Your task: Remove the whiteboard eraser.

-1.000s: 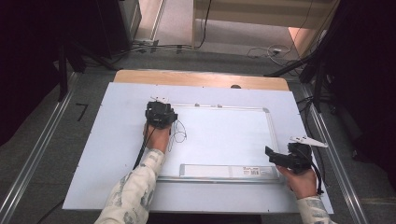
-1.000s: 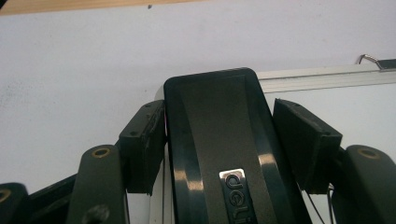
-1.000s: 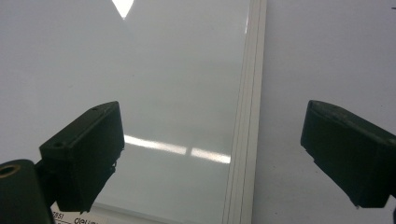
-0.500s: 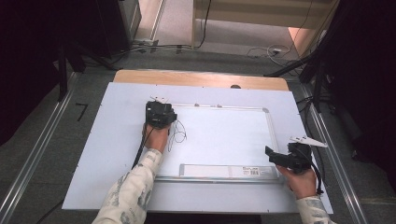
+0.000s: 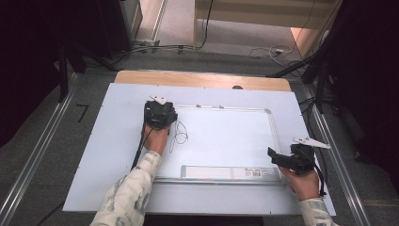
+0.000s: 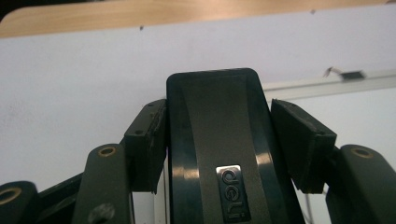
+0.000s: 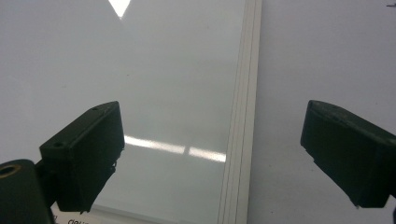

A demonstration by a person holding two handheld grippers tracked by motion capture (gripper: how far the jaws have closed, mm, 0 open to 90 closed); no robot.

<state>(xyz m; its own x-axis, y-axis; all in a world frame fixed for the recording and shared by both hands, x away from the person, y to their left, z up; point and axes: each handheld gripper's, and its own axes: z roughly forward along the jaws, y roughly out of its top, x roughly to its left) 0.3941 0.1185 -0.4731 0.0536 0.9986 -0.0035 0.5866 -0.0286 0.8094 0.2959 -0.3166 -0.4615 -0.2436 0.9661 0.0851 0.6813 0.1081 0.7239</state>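
Between the left gripper (image 6: 219, 135) pads, eraser (image 6: 222, 154) base cut off

Whiteboard (image 5: 226, 141) on white table (image 5: 108, 155)

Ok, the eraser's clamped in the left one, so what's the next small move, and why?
Probably sweep the eraser sideways over the black scribble: the left hand-held gripper is shut on it at the whiteboard's top-left corner, and the marks lie just beside it.
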